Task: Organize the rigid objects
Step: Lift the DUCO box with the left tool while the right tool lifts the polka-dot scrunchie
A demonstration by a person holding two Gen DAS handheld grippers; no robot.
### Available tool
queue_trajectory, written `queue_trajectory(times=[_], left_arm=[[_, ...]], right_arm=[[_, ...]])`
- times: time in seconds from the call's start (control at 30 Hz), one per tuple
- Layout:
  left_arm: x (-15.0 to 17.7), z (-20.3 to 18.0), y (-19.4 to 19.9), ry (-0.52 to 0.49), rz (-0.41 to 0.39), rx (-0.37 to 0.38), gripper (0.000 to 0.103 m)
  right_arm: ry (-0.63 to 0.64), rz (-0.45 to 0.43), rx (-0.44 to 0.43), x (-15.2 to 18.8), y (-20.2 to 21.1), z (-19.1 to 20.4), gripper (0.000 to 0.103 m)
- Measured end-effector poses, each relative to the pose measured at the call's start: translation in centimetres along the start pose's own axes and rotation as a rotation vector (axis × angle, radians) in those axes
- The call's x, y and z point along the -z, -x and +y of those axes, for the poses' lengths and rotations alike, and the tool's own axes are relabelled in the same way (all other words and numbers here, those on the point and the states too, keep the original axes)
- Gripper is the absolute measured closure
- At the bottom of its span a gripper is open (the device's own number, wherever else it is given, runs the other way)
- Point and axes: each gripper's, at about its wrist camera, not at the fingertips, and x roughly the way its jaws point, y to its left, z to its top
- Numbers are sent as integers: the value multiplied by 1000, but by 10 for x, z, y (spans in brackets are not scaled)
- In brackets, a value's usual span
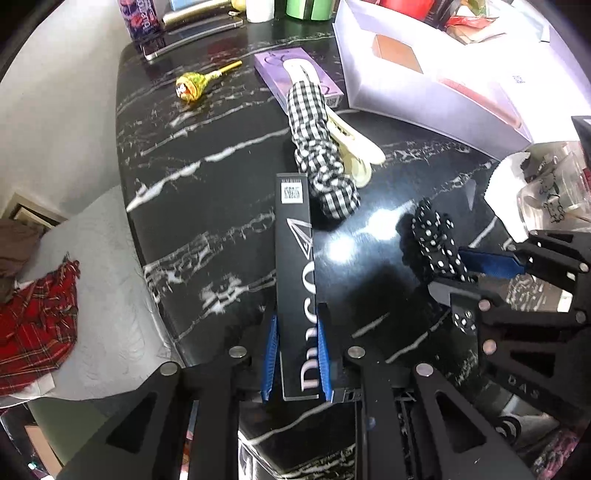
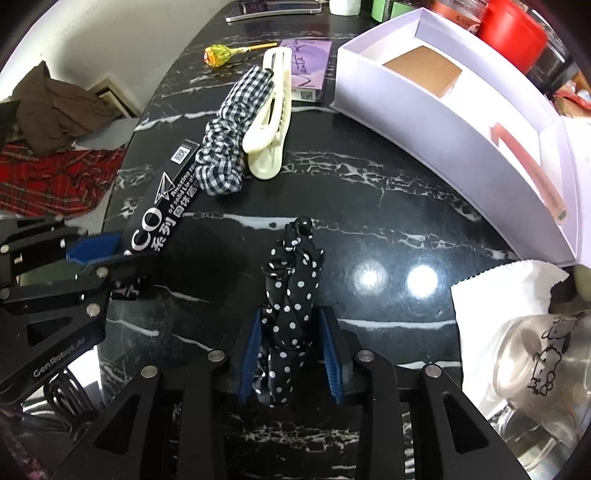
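Observation:
My left gripper (image 1: pixel 297 350) is shut on a long black box (image 1: pixel 295 266) with white lettering, held over the black marble table (image 1: pixel 207 206); the box also shows in the right wrist view (image 2: pixel 162 206). My right gripper (image 2: pixel 291 354) is shut on a black polka-dot hair tie (image 2: pixel 290 306), also seen in the left wrist view (image 1: pixel 437 243). A checked scrunchie (image 1: pixel 321 147) and a cream hair clip (image 1: pixel 354 151) lie ahead on the table. A purple box (image 1: pixel 295 74) and a yellow lollipop (image 1: pixel 192 85) lie further back.
An open white gift box (image 2: pixel 424 110) stands at the back right. A glass jar (image 2: pixel 543 354) on white tissue sits at the right. Bottles and a phone (image 1: pixel 199 29) line the far edge. Red plaid cloth (image 1: pixel 37 325) lies off the table's left.

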Motion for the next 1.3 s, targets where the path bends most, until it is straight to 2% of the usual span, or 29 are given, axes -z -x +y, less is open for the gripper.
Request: queue_trajectory(times=[0.13,0.33,0.47,0.5,0.6,0.87,1.3], left_arm=[[-10,-8,-1,-9,-11,-61,83],[-19,-6,-1,28,-26,-59,83],[-16,-3,-2,10,-41,-60,83],[-16,-7,0,5,-41,-55,84],[-12,-11,2,-6,-33,-33,85],[2,-19,16,-39,-36,11,85],[10,-28,51,-68,-84,42,85]], right_arm=[[7,-3,7,0,0,1,71],[-8,-3,11,2,1,-5,71],[-18,-6,21,0,1,-7,71],[-13,-8,24,0,1,-7,72],[11,-10,47,1,1,-3,86],[-3,-8,16,4,9,-5,88],[-6,-76,5,18,44,-7,88]])
